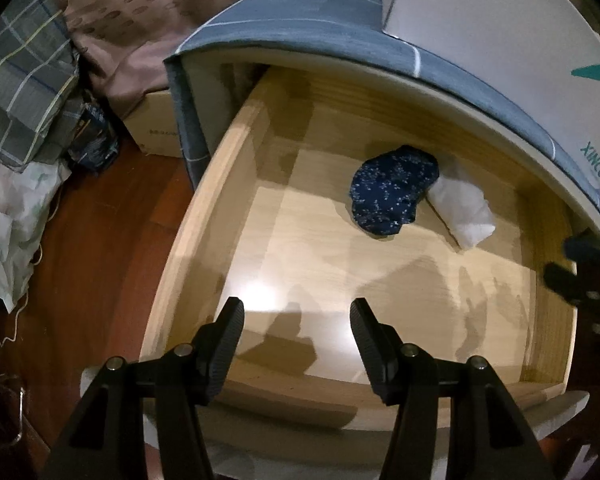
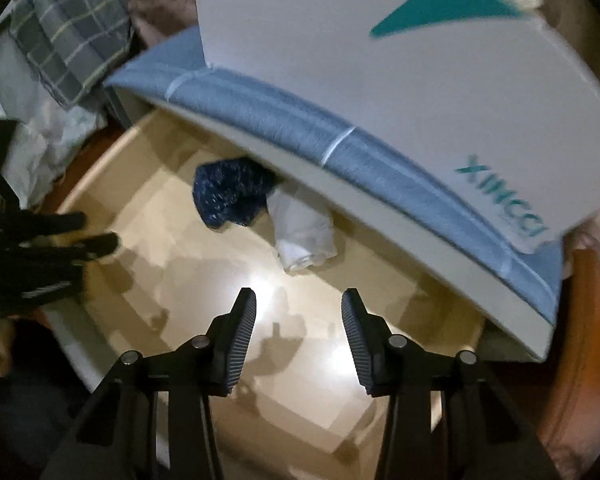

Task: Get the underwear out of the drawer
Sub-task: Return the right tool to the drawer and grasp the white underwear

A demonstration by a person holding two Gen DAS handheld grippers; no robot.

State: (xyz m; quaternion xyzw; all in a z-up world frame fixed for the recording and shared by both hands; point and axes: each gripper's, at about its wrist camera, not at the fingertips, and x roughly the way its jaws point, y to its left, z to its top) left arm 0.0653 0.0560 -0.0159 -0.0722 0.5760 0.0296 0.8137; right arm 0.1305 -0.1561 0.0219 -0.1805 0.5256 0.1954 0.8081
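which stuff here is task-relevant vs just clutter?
Job: drawer; navy floral underwear; white rolled underwear; left tongs, open; right tongs, open.

Clutter: white box; plaid cloth; cardboard box.

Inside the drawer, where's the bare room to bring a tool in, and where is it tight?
Free: the bare drawer floor from the front edge up to the blue underwear, and its whole left half. Both the left tool and right tool hover open over it. Tight: the back right, where the white roll touches the underwear under the cabinet top's overhang.
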